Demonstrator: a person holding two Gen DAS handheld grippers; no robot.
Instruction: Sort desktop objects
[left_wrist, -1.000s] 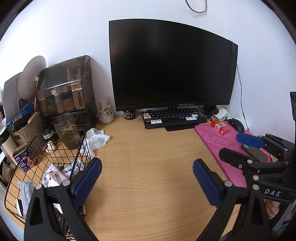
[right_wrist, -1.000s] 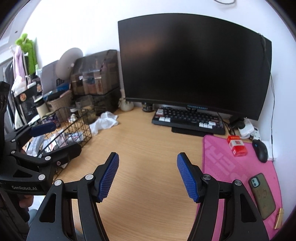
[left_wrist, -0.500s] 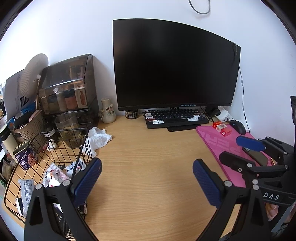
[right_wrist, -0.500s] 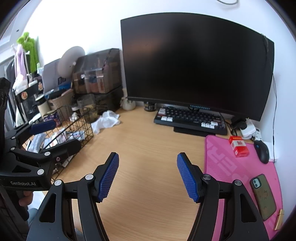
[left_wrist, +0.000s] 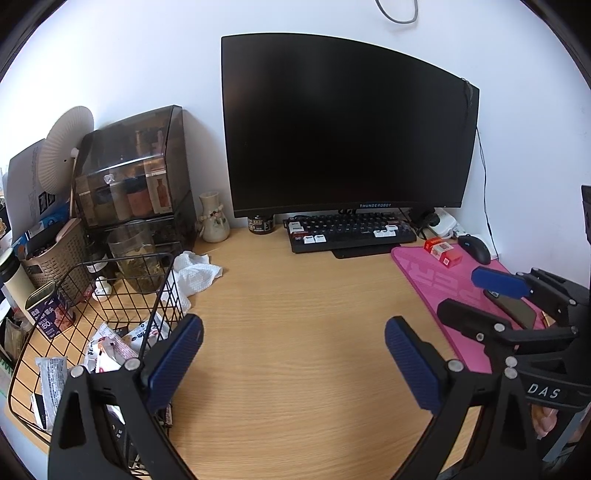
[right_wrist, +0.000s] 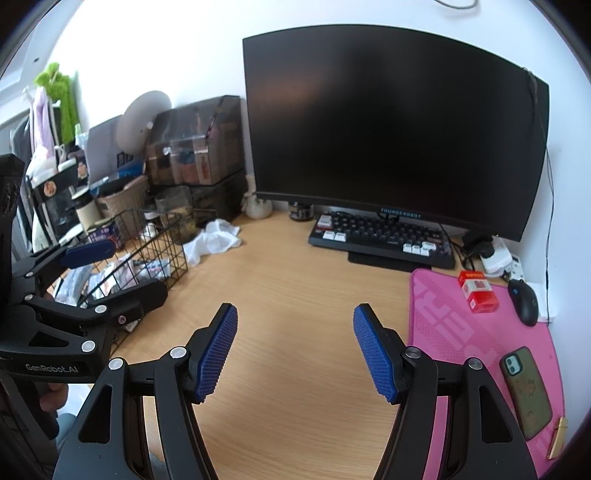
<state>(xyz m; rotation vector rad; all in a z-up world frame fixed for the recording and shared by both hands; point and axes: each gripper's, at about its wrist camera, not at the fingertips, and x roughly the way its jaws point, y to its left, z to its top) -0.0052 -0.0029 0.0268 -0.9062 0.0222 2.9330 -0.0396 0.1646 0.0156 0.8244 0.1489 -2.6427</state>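
Both jaws stand wide with nothing between them: left gripper (left_wrist: 293, 354) and right gripper (right_wrist: 295, 347) hover above the bare desk (right_wrist: 295, 288). Red box (right_wrist: 477, 291), phone (right_wrist: 526, 391) and mouse (right_wrist: 523, 301) lie on the pink mat (right_wrist: 450, 332). Tissue (left_wrist: 195, 273) lies beside the wire basket (left_wrist: 162, 291) at left.

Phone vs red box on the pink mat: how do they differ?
The phone is a flat dark olive slab with its camera showing; the red box is thicker, bright red and white. The phone lies at the mat's near end, the red box at the far end by the mouse. Both rest on the pink mat, untouched.
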